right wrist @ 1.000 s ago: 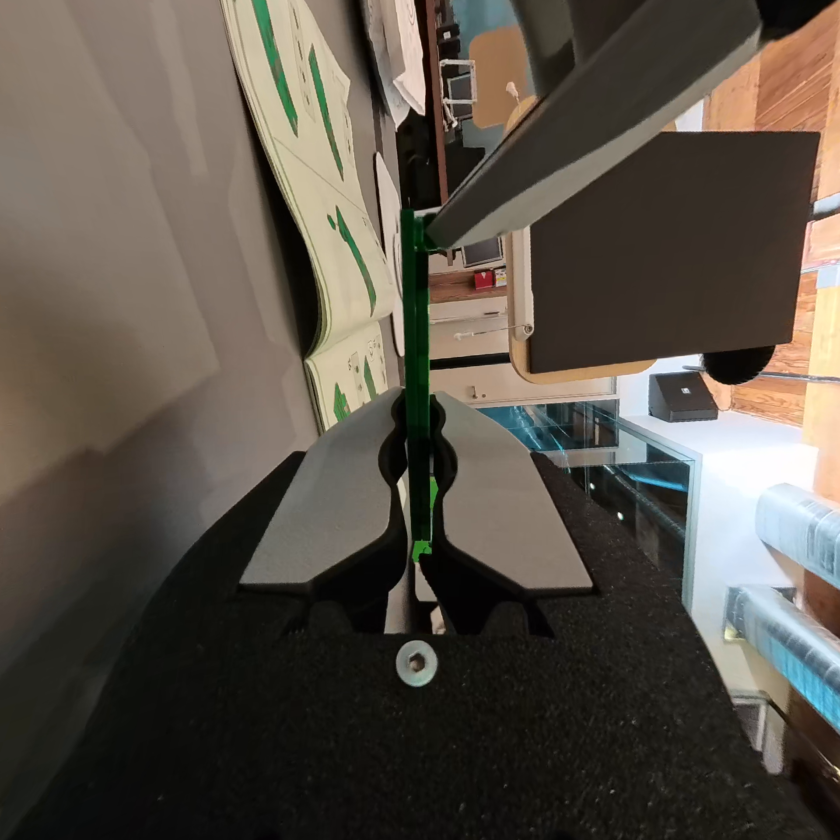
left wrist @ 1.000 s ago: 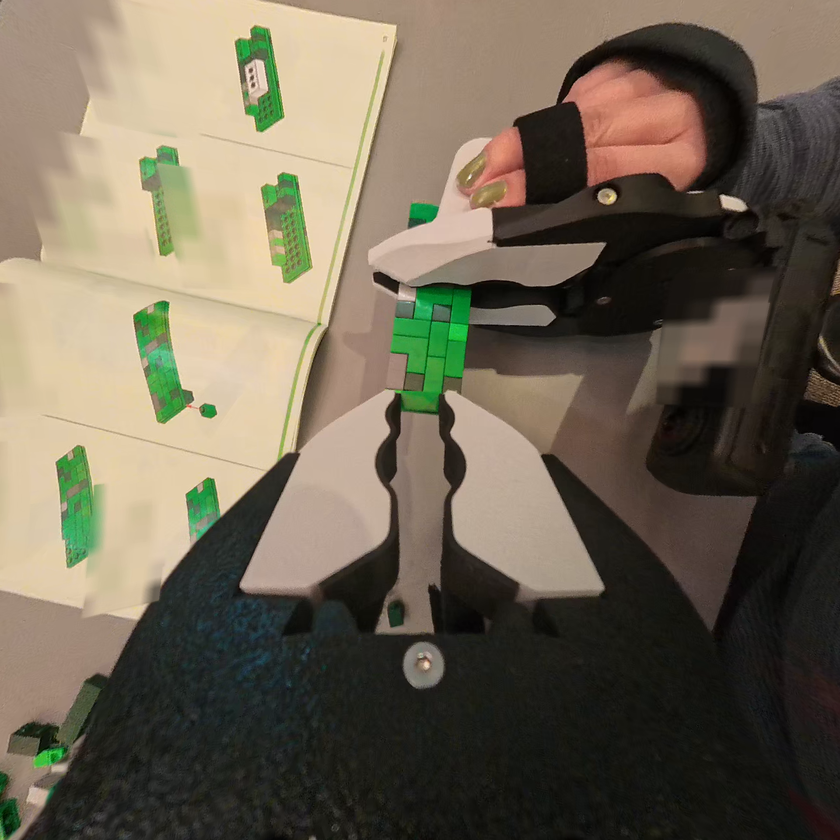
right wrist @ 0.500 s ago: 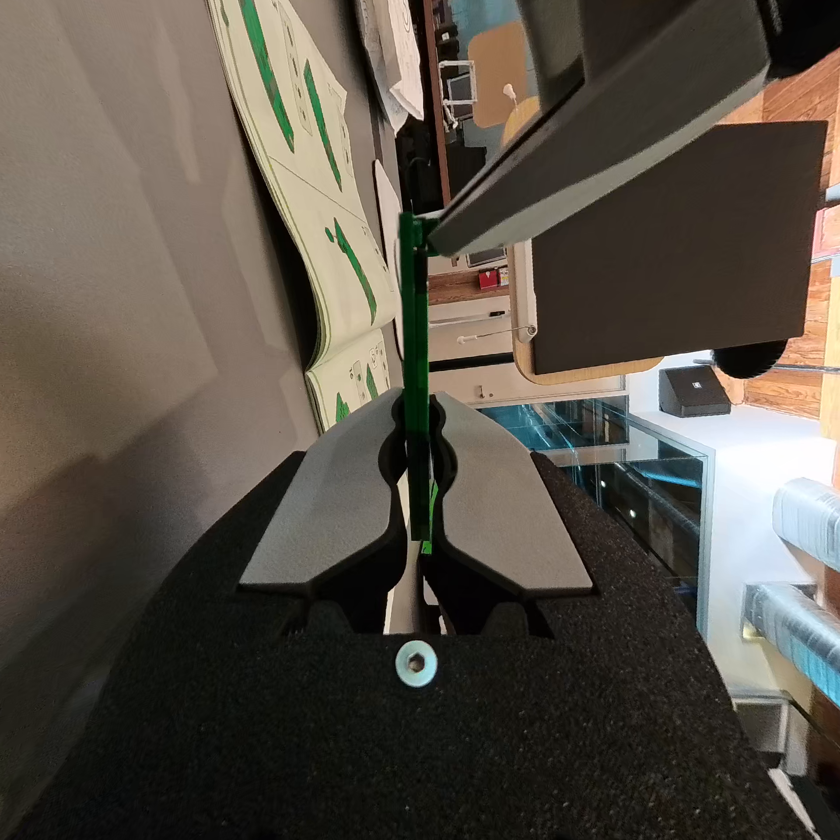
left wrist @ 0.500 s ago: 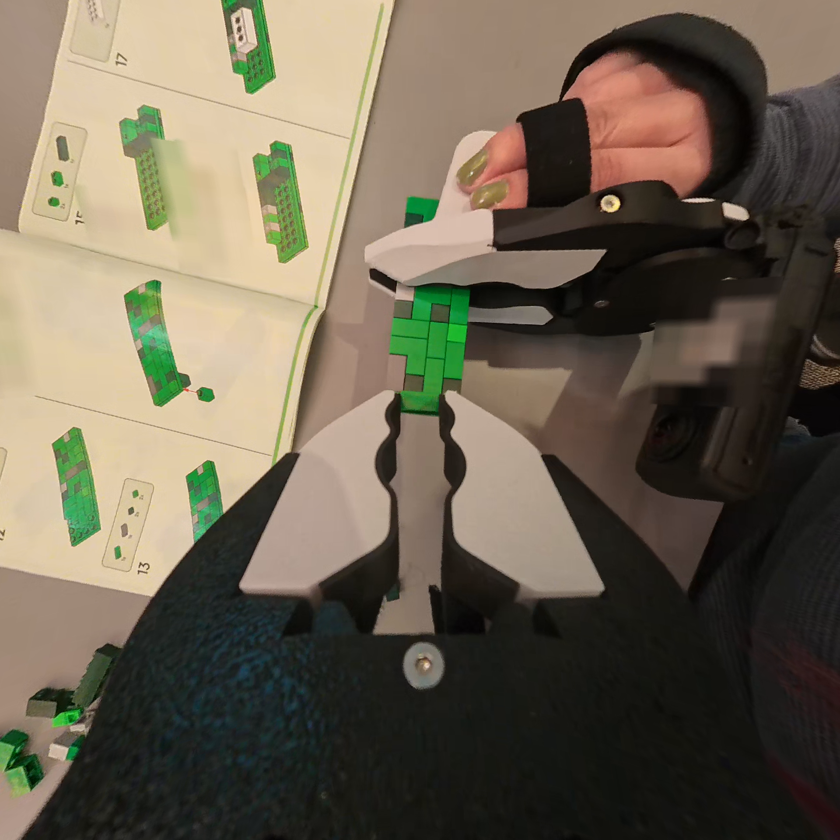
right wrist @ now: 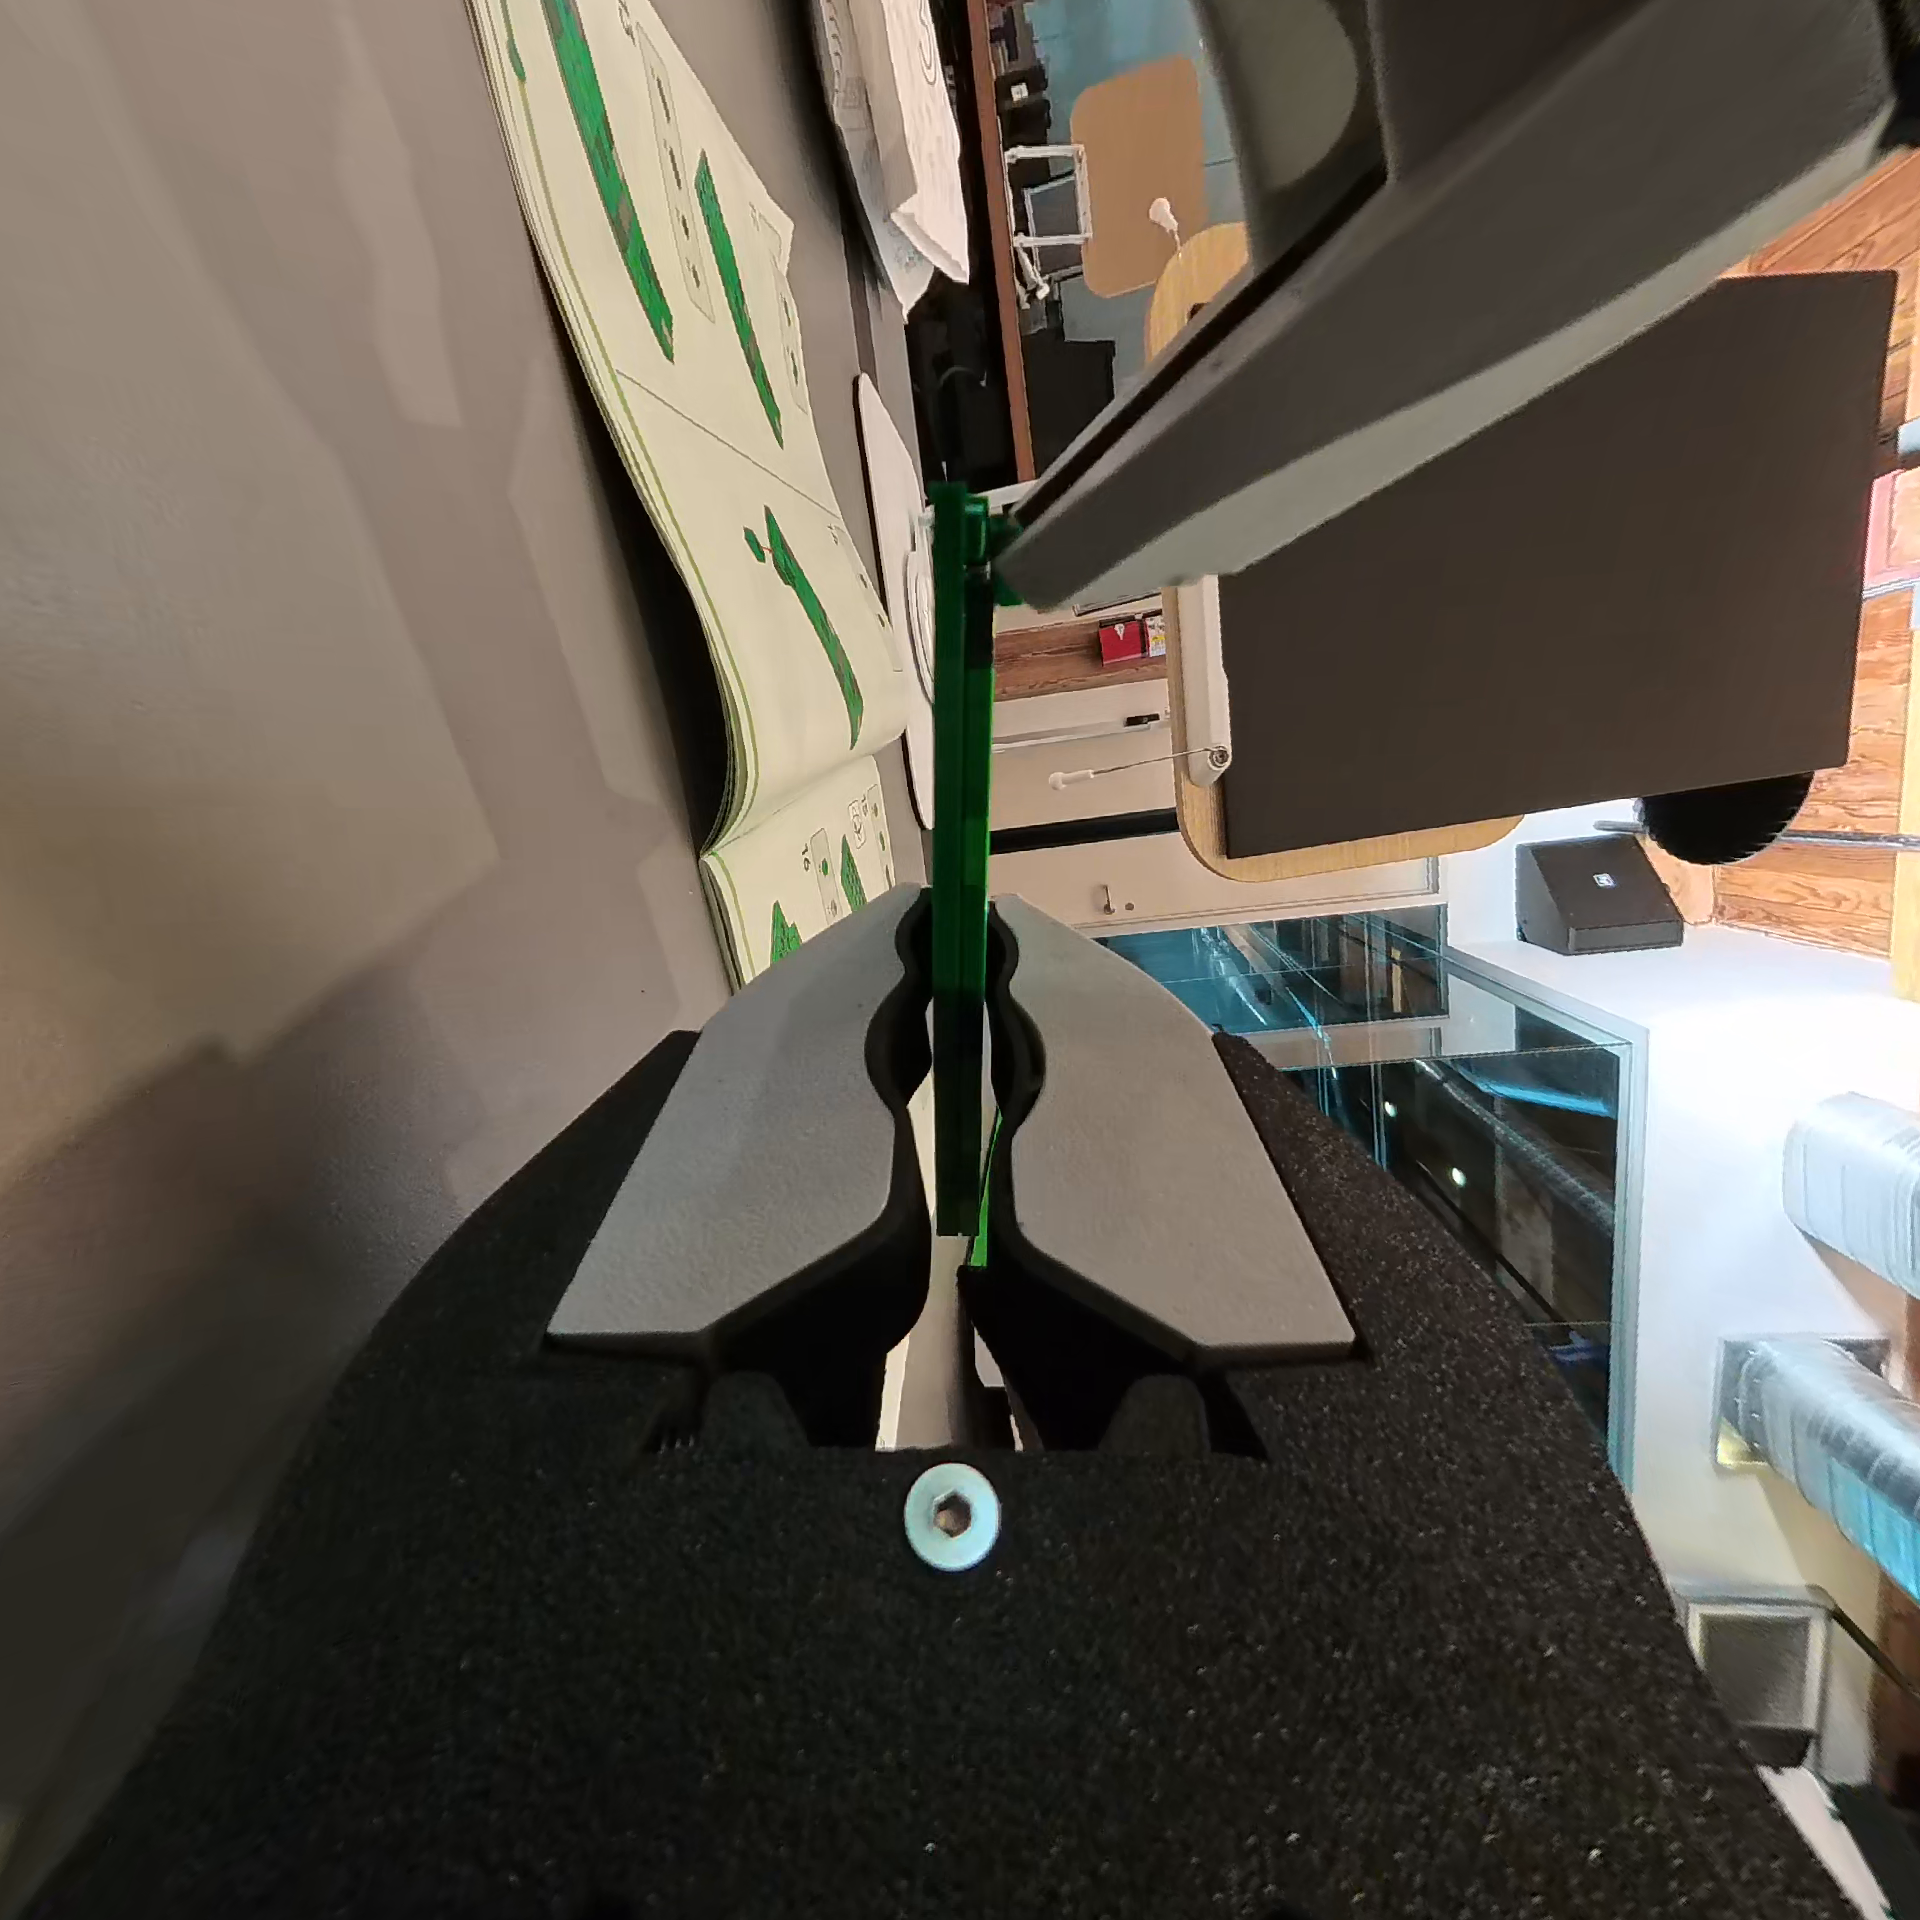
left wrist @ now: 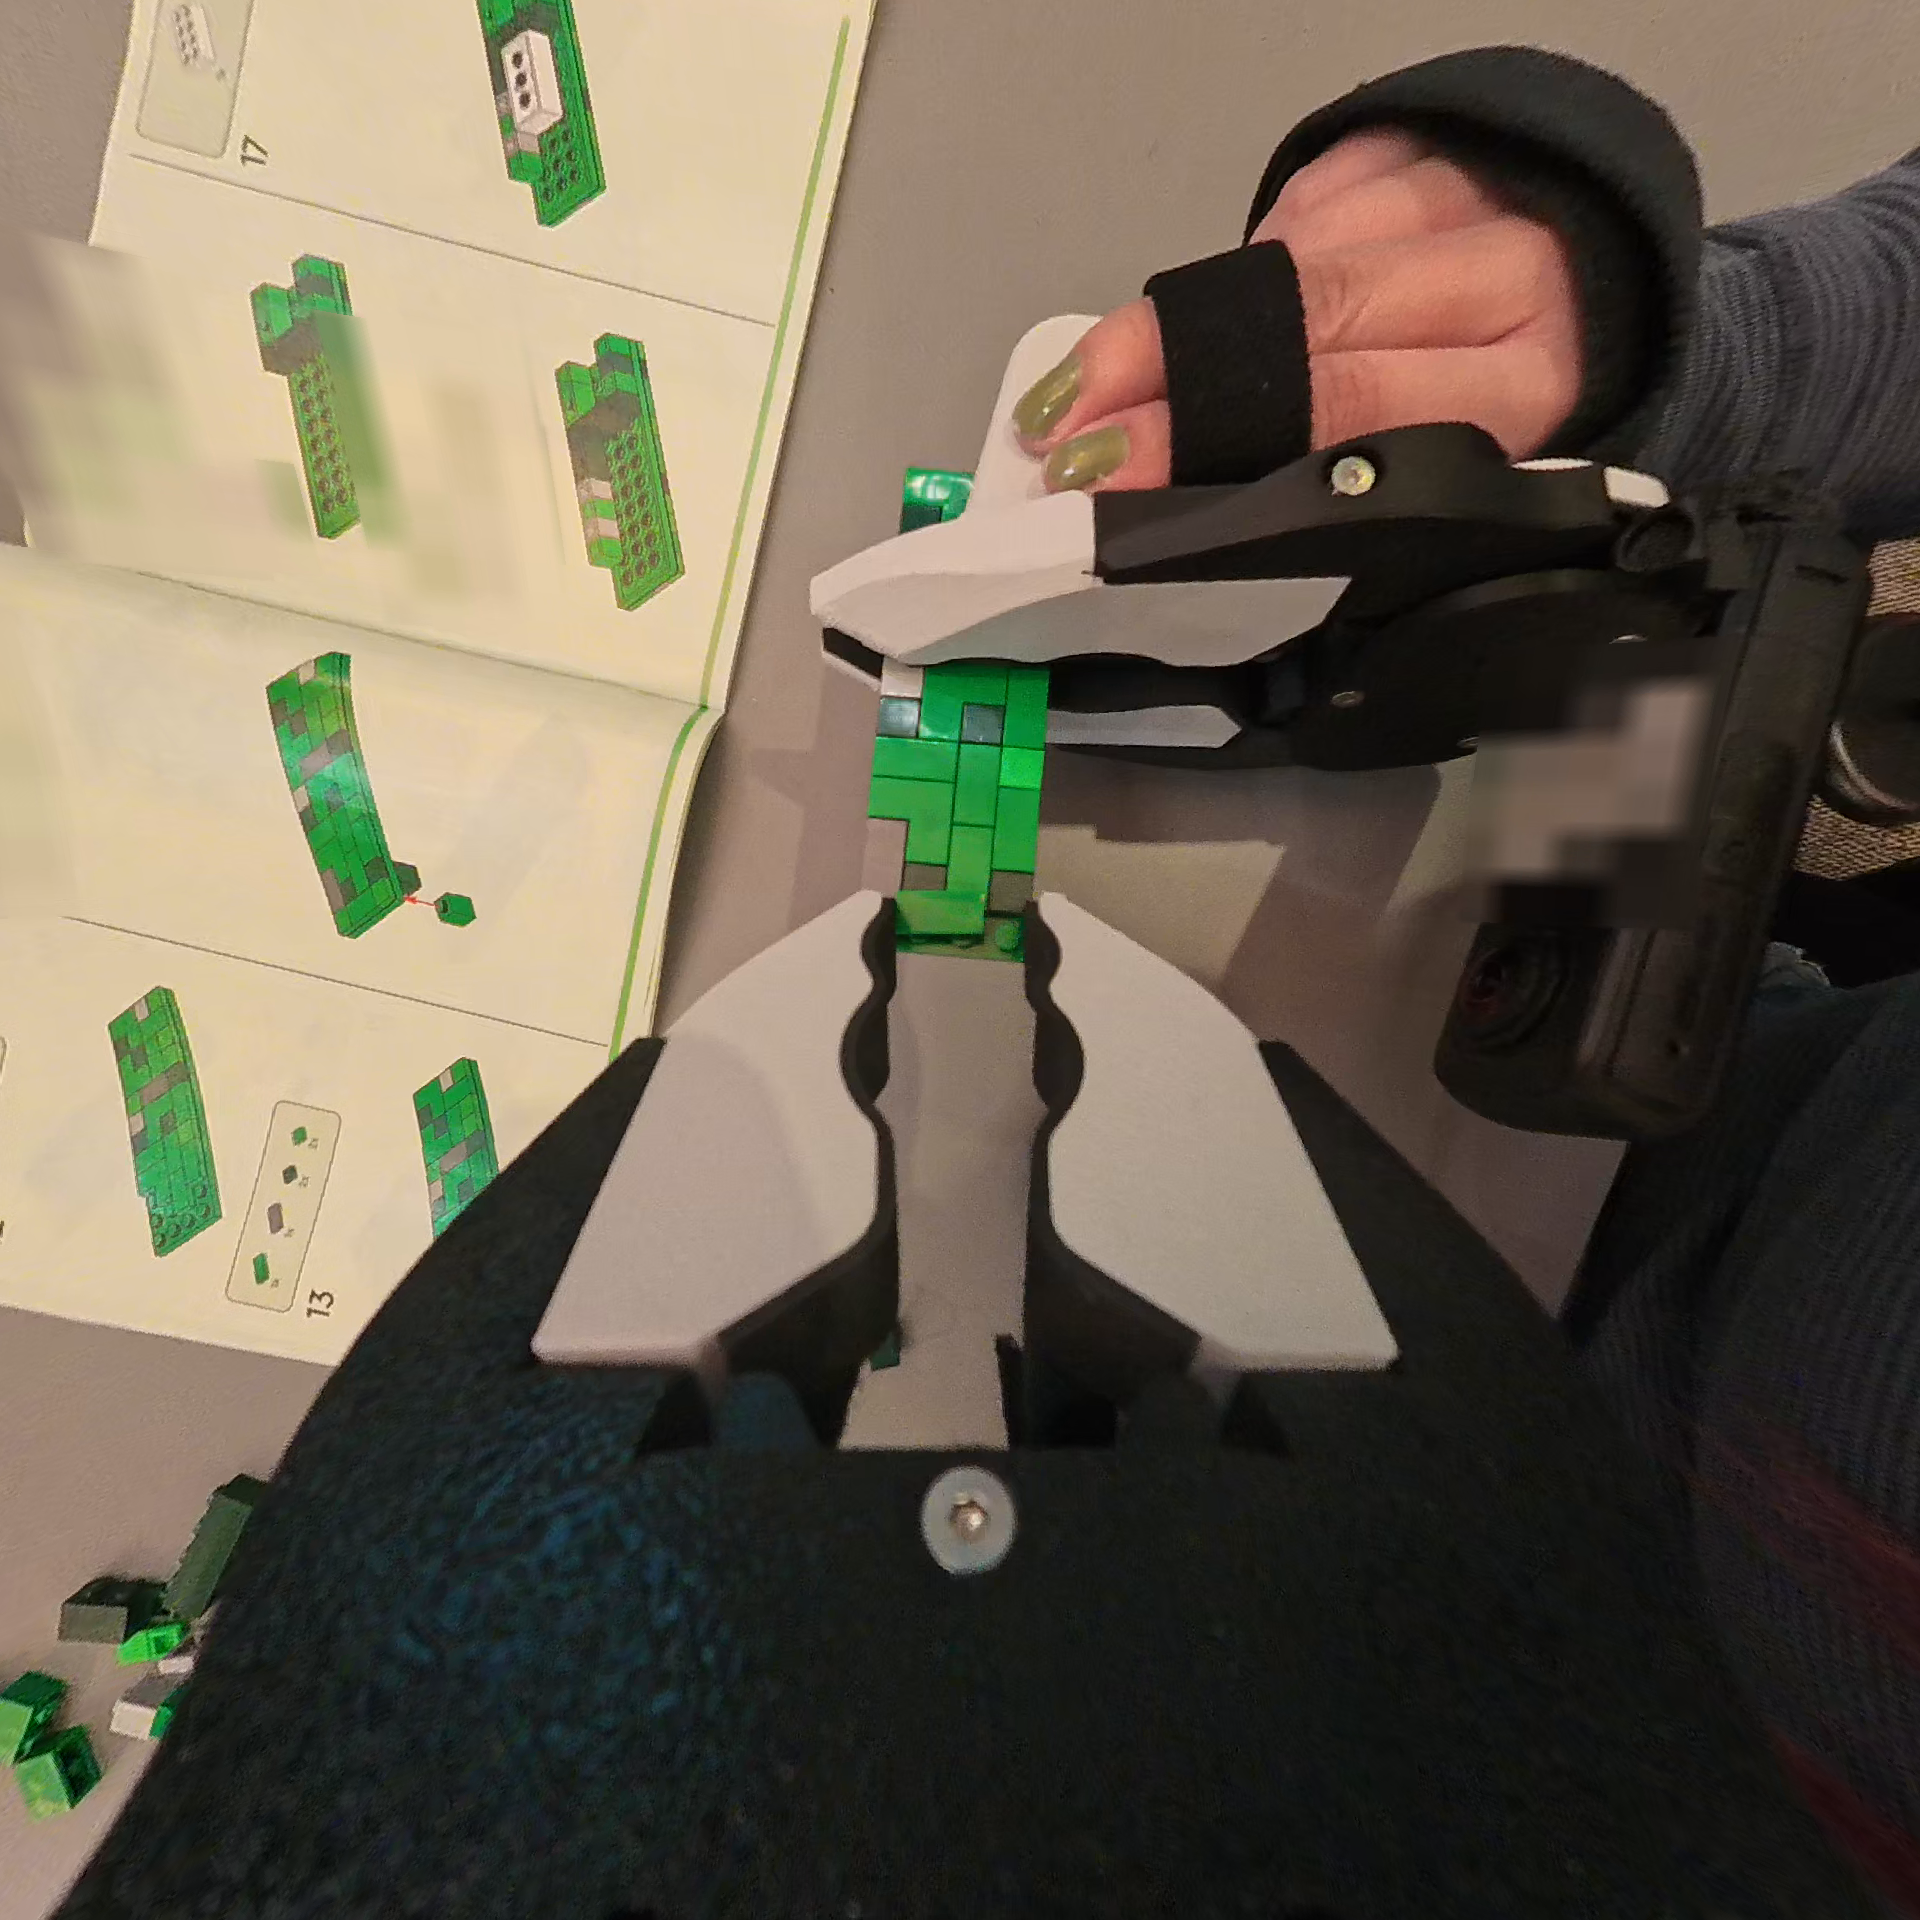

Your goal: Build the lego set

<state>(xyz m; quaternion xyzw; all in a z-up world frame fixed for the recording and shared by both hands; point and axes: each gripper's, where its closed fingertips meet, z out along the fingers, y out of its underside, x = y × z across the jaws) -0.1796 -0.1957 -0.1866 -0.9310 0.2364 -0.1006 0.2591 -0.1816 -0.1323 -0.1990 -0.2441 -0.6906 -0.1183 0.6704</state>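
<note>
A flat green and grey lego panel (left wrist: pixel 956 790) is held above the grey table. My right gripper (left wrist: pixel 940 665) comes in from the right and is shut across the panel's far part. In the right wrist view the panel (right wrist: pixel 958 831) shows edge-on, clamped between my right gripper's (right wrist: pixel 961 920) jaws. My left gripper (left wrist: pixel 961 914) is shut on a small green brick (left wrist: pixel 951 925) held against the panel's near end. A finger of the left gripper (right wrist: pixel 1351 364) reaches the panel's far end in the right wrist view.
An open instruction booklet (left wrist: pixel 416 623) lies on the table to the left and also shows in the right wrist view (right wrist: pixel 675 364). Loose green, dark and grey bricks (left wrist: pixel 94 1662) lie at the lower left. A gloved hand (left wrist: pixel 1403 312) holds the right gripper. Left tips to right tips: about 7 cm.
Both grippers keep their hold on the panel and brick. The left wrist view has drifted a little, so more of the booklet shows at the left.
</note>
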